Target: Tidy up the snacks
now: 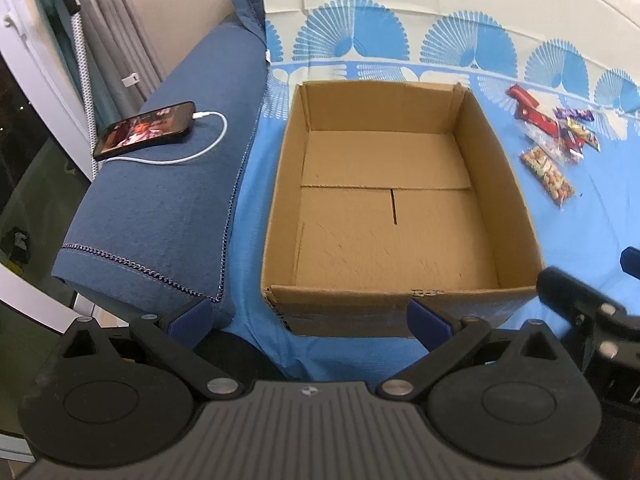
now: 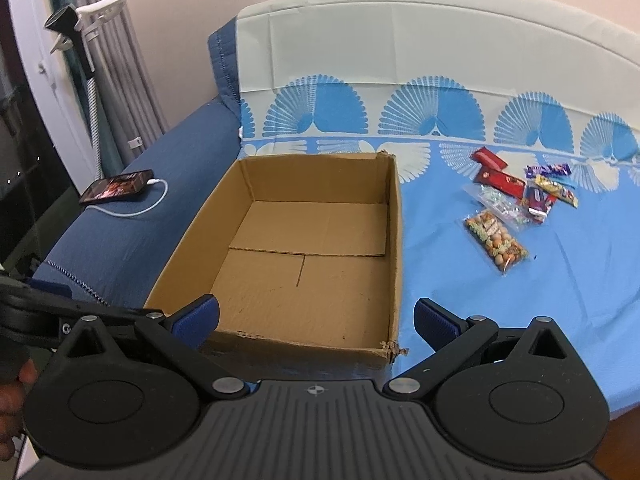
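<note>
An open, empty cardboard box (image 1: 516, 184) (image 2: 394, 248) sits on a blue patterned cloth. To its right lies a pile of snacks: a clear nut packet (image 1: 547, 175) (image 2: 496, 240), red bars (image 1: 534, 114) (image 2: 500, 178), a clear candy bag (image 2: 496, 202), a purple bar (image 2: 548, 169) and a yellow packet (image 2: 558, 190). My left gripper (image 1: 310, 320) is open and empty at the box's near edge. My right gripper (image 2: 316, 320) is open and empty at the box's near right corner, well short of the snacks.
A blue sofa arm (image 1: 160, 208) (image 2: 120, 240) left of the box carries a phone (image 1: 146, 130) (image 2: 116, 186) on a white charging cable. Curtains and a stand are at the far left. The right gripper's body (image 1: 584, 312) shows at the left view's right edge.
</note>
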